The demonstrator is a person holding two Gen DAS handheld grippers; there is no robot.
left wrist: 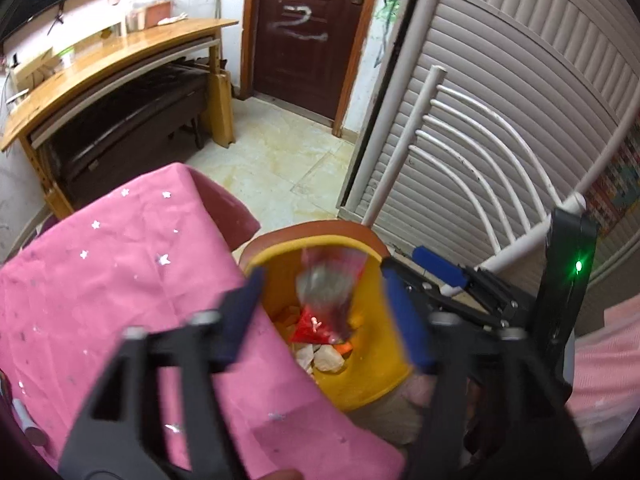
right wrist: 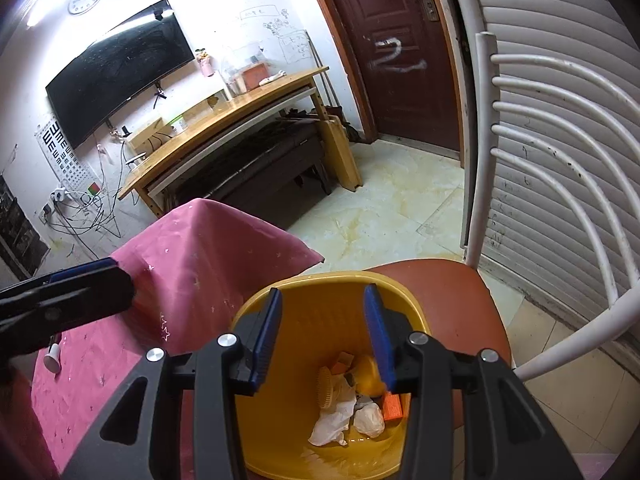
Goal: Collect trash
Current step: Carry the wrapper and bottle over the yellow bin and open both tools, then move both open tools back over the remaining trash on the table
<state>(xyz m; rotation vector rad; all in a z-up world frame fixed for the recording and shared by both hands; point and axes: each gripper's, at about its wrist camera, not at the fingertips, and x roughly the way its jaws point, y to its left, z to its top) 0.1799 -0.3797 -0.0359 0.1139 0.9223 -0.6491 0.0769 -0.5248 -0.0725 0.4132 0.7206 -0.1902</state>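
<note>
A yellow trash bin stands on a brown chair seat beside the pink-clothed table. In the left wrist view a blurred red and clear wrapper is in the air over the bin, between my open left gripper's fingers but not held. White crumpled tissue and orange pieces lie in the bin. My right gripper is open and empty above the bin. The right gripper also shows in the left wrist view. The left gripper's finger shows at the right view's left edge.
A white metal chair back rises right of the bin, with a slatted shutter wall behind. A small white cylinder lies on the pink cloth. A wooden desk, a dark door and tiled floor lie beyond.
</note>
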